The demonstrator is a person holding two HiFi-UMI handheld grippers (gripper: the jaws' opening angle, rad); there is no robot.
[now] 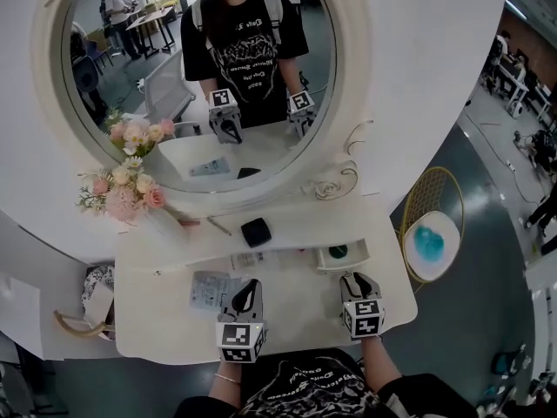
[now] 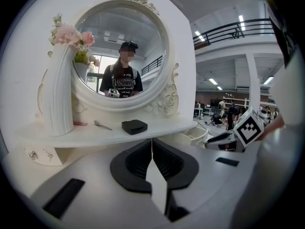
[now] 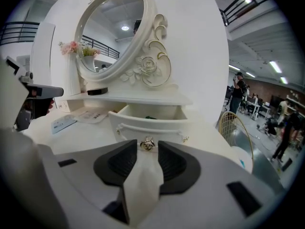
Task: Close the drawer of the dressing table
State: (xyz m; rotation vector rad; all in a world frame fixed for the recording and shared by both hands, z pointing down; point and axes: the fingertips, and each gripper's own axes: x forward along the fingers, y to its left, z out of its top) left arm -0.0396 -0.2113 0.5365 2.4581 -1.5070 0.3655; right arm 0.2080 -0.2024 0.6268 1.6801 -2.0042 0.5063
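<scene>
1. Drawer (image 1: 342, 255) is pulled out on the right side of the table (image 1: 296, 316), at about 5 o'clock from the mirror (image 1: 196, 77) in the head view. Something dark green sits inside it.
2. Right gripper (image 3: 147, 146) is parked right in front of the drawer face and tilts down a bit. Its jaws are partway apart, and the little gold knob (image 3: 147, 143) shows in the gap between the tips. The pads aren't squeezing it, so no grip.
3. Left gripper (image 2: 152, 146) hangs over the tabletop at 9 o'clock from the right one. Its jaws are pressed together with nothing in them.
4. Leaflet (image 1: 211, 290) lies flat on the table just beside the left tips, at roughly 10 o'clock from them.
5. Up on the shelf a black box (image 1: 256, 232) sits at 6 o'clock under the mirror. A spoon (image 2: 102, 125) lies at 9 o'clock from the box, and a ribbed white vase (image 2: 59, 92) of pink flowers stands further out that same way.
6. Mirror shows the person in a black printed tee, with both grippers held out in front.
</scene>
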